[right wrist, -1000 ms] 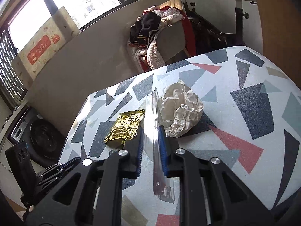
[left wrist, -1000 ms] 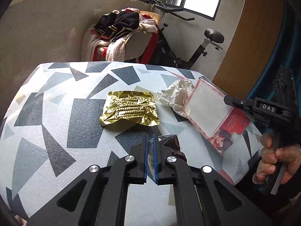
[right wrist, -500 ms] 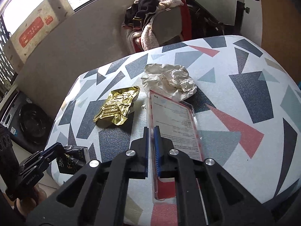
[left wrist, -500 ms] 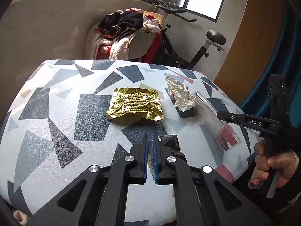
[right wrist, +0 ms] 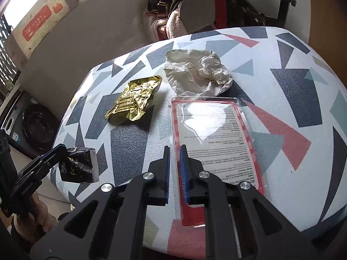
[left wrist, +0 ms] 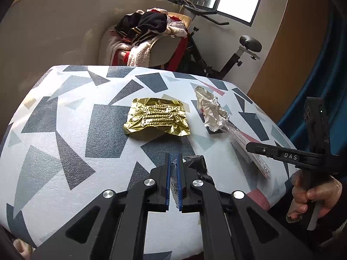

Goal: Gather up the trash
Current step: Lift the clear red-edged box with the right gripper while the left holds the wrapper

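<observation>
With the left gripper point(left wrist: 172, 181) pinching a black sachet point(right wrist: 80, 165) over the table point(left wrist: 65, 151) edge, the right gripper point(right wrist: 174, 173) is opening its narrow jaws around the flat-lying clear package point(right wrist: 216, 130), needing a square, firm re-pinch on its rim.

Left gripper point(left wrist: 173, 181): jaws clamped on a black sachet point(right wrist: 79, 168).
Right gripper point(right wrist: 174, 173): jaws opening around a clear package's point(right wrist: 213, 130) edge.
</observation>
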`<state>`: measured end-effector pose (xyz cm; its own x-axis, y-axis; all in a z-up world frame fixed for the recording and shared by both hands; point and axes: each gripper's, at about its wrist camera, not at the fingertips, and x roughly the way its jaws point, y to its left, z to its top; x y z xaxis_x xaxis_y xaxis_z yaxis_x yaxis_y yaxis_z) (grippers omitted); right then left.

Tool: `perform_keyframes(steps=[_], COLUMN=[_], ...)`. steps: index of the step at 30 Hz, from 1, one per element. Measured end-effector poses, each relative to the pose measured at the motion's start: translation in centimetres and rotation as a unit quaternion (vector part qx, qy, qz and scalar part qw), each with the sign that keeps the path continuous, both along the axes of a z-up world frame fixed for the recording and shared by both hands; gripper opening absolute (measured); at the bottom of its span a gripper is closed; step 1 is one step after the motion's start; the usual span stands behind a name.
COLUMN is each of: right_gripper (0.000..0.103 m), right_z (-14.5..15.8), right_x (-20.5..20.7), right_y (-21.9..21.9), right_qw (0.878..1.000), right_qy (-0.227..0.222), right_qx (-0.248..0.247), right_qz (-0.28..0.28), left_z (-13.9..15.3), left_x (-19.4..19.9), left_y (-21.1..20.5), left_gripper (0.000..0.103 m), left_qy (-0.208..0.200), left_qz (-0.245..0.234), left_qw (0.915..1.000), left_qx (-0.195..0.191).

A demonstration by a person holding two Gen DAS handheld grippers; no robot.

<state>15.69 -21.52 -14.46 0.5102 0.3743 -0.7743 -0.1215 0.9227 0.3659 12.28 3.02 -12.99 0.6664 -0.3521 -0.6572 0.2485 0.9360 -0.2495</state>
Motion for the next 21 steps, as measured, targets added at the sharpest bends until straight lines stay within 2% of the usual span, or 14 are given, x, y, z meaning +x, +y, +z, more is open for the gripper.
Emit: perform_keyframes(steps=[4,8,11,14,18,19,21], right_gripper=[0.036,0.038,0.040,0.048,0.048,0.046,0.035], right_z=[0.1,-0.3,-0.6,-1.3,-3.1,-3.6,-4.5], right_x=[0.0,0.8,1.4,1.9,2.8,3.1,3.4], right_y=[-0.8,-1.9,-2.6,-3.6,-5.1,-5.3,-5.6], right_qw=[1.000,1.000,0.998,0.996,0.995,0.995,0.997], right_qy=[-0.013,-0.014,-0.023,-0.030,-0.018,-0.012,0.001], right_qx=[-0.007,-0.023,-0.052,-0.085,-0.093,-0.087,-0.068], right_qz=[0.001,-0.008,-0.015,-0.025,-0.035,-0.036,-0.036], left_z=[-0.2,-0.8,-1.3,-1.6,-2.0,-2.1,-2.2], left_x=[0.0,0.2,0.3,0.5,0.8,0.9,1.1], left_y=[0.2,0.3,0.3,0.1,-0.2,-0.3,-0.5], left_gripper=[0.006,0.005,0.005,0.006,0.005,0.005,0.005], left_qy=[0.001,0.007,0.012,0.016,0.019,0.021,0.023], left_qz=[0.001,0.002,0.001,-0.001,-0.005,-0.006,-0.007], left_qw=[1.0000,1.0000,0.9999,0.9999,0.9998,0.9998,0.9997], left_qx=[-0.001,-0.002,-0.003,-0.005,-0.004,-0.004,-0.002])
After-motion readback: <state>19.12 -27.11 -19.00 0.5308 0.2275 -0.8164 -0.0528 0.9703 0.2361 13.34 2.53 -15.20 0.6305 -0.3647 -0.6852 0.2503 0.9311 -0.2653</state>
